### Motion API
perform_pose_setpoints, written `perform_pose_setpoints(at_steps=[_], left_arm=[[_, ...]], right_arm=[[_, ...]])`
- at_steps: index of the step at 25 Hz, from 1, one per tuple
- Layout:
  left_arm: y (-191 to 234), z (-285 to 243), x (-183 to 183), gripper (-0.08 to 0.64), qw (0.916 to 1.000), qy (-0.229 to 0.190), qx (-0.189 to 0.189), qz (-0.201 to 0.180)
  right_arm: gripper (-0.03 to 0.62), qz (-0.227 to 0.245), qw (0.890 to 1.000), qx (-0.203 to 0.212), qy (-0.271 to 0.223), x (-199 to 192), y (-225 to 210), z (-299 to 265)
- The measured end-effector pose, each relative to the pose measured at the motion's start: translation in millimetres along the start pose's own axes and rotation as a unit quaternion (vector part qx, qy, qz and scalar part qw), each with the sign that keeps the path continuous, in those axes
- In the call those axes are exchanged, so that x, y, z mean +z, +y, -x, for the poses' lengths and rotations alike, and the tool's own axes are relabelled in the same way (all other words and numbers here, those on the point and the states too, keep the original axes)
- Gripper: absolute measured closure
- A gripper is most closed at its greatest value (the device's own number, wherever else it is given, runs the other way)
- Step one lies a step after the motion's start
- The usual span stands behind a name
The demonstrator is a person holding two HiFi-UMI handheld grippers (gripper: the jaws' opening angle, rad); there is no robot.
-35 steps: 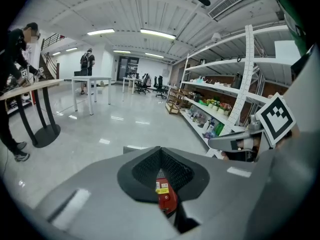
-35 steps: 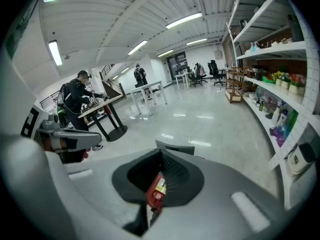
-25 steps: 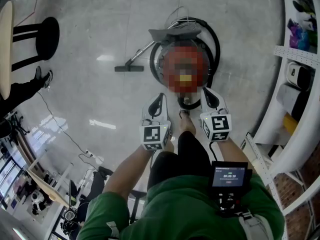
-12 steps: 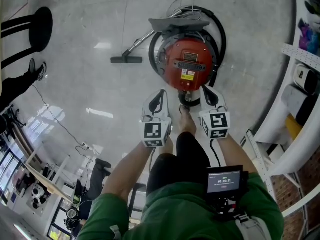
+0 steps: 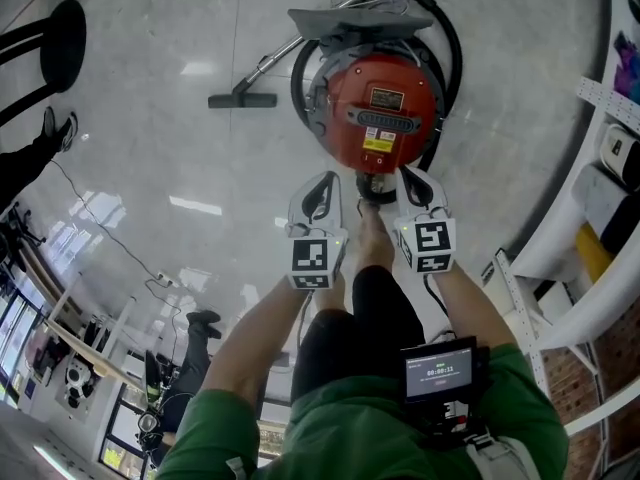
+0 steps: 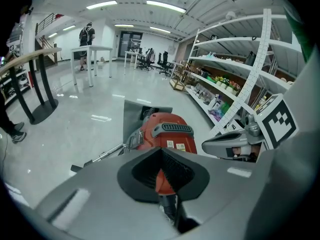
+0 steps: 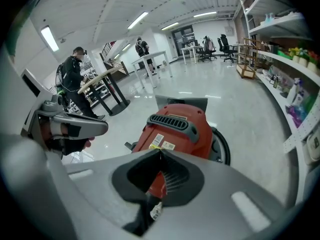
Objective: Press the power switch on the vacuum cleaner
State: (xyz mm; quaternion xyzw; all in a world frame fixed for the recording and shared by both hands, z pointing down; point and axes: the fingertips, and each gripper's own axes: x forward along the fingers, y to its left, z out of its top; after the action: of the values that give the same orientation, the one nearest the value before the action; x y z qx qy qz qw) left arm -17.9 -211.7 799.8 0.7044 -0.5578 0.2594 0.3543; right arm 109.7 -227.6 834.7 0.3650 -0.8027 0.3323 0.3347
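1. Over at the far left, a black stool (image 5: 55,38) with a round seat stands on the glossy pale floor (image 5: 150,168), which mirrors the ceiling lights.
2. Next, a flat dark nozzle (image 5: 242,100) lies on the floor. A thin metal wand (image 5: 280,60) slants from it toward the vacuum.
3. Then the left gripper (image 5: 322,183), smooth grey plastic with ribbed black pads. Its jaws are pressed tip to tip with nothing between them. It points at the vacuum, near it.
4. Dead ahead of both grippers, the vacuum (image 5: 383,111) sits on the floor. It is a round dome of shiny red plastic with a slotted grey handle (image 5: 385,128) across the top and small labels (image 5: 377,144) below that. A thick black hose (image 5: 455,58) loops round it, and a grey panel (image 5: 360,20) is at its far side. I cannot pick out the switch.
5. Beside it, the right gripper (image 5: 412,180) is of the same build, its jaws likewise closed and empty. It is level with the left one, apart from it, and aimed at the dome.
6. Lastly, at the right, curved white shelves (image 5: 590,268) hold assorted goods.
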Motion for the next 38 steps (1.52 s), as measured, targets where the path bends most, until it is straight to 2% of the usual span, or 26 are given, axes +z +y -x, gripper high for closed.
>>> perform_pose_setpoints(at_steps=[8, 10, 12, 25, 38], left_arm=[[5, -12, -22, 0.552, 0.9999, 0.015, -0.002, 0.006], [5, -13, -26, 0.552, 0.9998, 0.018, -0.004, 0.005], [6, -14, -28, 0.552, 0.9998, 0.020, -0.005, 0.004], [9, -20, -35, 0.552, 0.9996, 0.028, -0.005, 0.008], [13, -25, -31, 0.552, 0.9996, 0.026, -0.001, 0.013]], right_arm=[[0.582, 0.006, 1.000, 0.021, 0.023, -20, 1, -26], [0.536, 0.007, 0.999, 0.033, 0.029, -24, 5, -32], [0.531, 0.007, 0.999, 0.038, 0.033, -24, 7, -35], [0.531, 0.024, 0.998, 0.037, 0.049, -32, 8, -44], [0.531, 0.013, 0.998, 0.038, 0.053, -34, 4, -46]])
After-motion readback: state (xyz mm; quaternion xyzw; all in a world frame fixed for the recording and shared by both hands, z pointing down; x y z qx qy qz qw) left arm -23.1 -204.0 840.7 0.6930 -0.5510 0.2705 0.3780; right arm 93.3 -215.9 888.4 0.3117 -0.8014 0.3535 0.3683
